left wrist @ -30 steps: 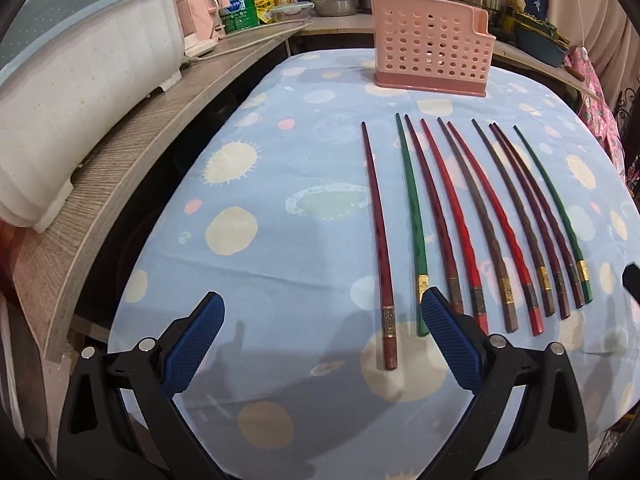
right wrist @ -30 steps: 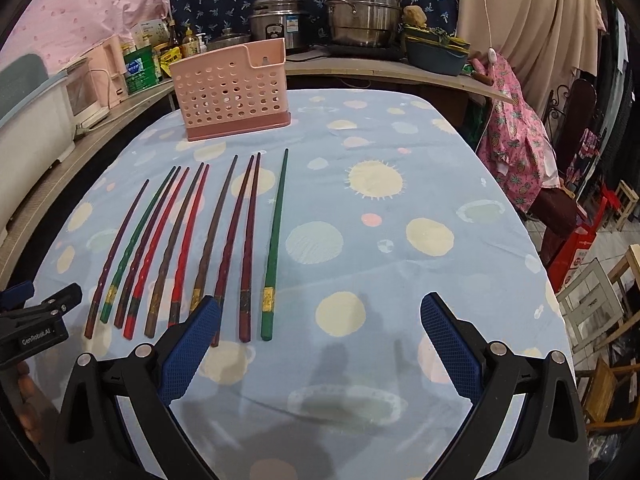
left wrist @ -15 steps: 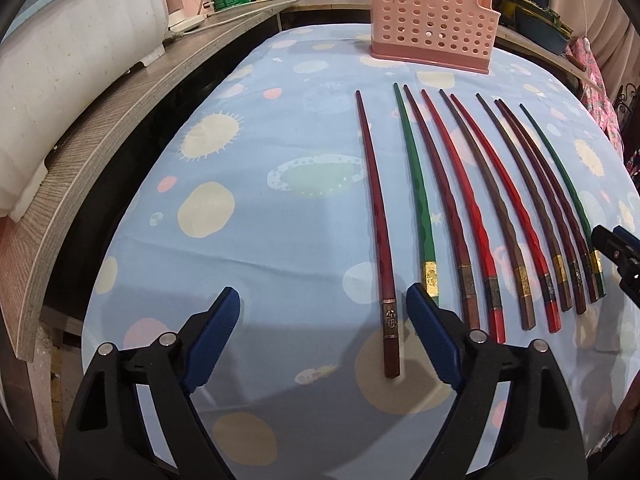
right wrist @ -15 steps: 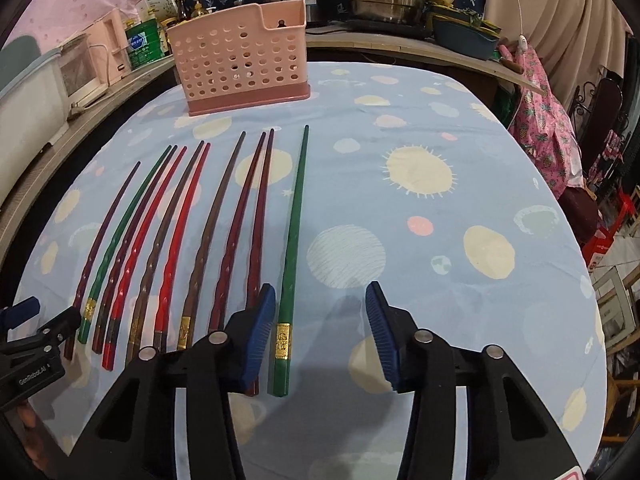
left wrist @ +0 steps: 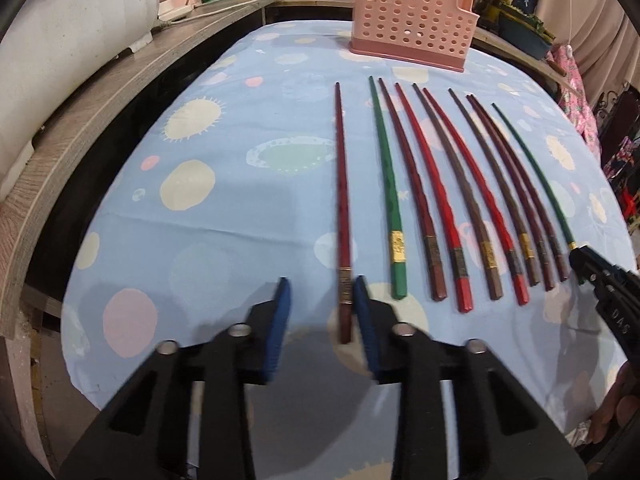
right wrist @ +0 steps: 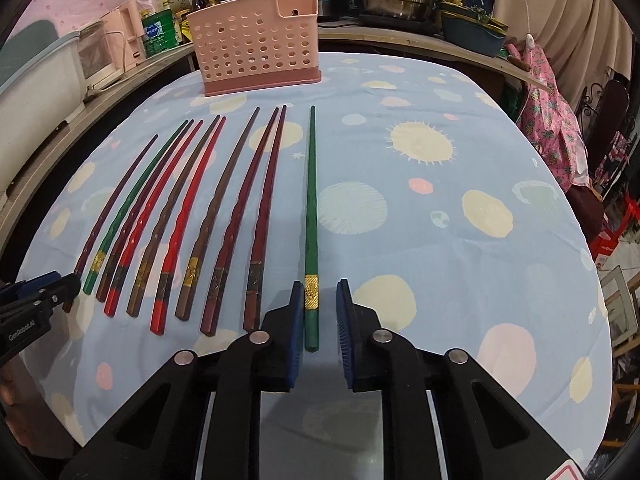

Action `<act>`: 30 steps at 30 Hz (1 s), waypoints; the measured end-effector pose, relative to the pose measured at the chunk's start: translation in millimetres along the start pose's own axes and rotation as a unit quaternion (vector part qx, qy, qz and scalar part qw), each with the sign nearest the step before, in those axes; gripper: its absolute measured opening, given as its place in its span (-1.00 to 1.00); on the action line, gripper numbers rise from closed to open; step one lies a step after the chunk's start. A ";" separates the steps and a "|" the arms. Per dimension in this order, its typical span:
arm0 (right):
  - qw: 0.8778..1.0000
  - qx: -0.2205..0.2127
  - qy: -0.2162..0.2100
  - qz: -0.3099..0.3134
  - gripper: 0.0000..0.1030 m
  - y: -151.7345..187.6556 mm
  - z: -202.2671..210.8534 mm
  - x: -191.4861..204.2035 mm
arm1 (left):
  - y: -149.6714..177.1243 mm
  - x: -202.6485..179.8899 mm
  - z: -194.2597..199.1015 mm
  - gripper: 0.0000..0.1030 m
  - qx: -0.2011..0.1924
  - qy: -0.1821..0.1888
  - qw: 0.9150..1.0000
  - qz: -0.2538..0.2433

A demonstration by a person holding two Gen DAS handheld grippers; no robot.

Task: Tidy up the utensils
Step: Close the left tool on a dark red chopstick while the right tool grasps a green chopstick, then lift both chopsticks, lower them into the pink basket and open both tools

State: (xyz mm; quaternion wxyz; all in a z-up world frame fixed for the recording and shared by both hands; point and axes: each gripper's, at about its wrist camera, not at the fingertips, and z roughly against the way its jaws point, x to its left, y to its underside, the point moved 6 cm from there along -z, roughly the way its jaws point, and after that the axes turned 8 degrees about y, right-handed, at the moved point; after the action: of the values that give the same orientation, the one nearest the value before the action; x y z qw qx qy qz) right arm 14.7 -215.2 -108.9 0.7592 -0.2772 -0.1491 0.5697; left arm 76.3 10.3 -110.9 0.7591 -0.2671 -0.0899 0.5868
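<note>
Chopsticks first: my left gripper [left wrist: 322, 312] is closing around the dark red one [left wrist: 342, 216]; my right gripper [right wrist: 319, 314] brackets the green one [right wrist: 311, 216], not yet pinching; both need centring.

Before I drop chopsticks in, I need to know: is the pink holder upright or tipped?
Upright. The pink holder stands on its flat base on the cloth, its open top facing up. Whether anything is inside cannot be told.

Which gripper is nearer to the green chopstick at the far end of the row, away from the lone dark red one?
Right. The right gripper straddles that green chopstick; the left gripper, jaws closing, is around the dark red chopstick.
</note>
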 end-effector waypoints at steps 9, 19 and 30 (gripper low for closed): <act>1.000 -0.002 -0.016 -0.024 -0.87 5.7 23.7 -14.5 | 1.1 1.5 21.4 -0.86 -0.009 0.025 1.000 0.006; 0.993 -0.100 -0.026 -0.053 -0.87 -68.5 94.9 -39.4 | -56.8 3.8 87.1 -0.86 -0.085 0.038 0.996 0.010; 0.977 -0.192 -0.037 -0.087 -0.87 -189.3 126.3 -63.7 | -188.9 -6.0 148.7 -0.86 -0.199 0.034 0.979 -0.012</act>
State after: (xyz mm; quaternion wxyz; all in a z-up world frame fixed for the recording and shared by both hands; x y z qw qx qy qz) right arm 74.8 -281.2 109.9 0.7325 -0.3829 -0.3073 0.4716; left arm 166.9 17.4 111.9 0.7003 -0.4319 -0.1820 0.5385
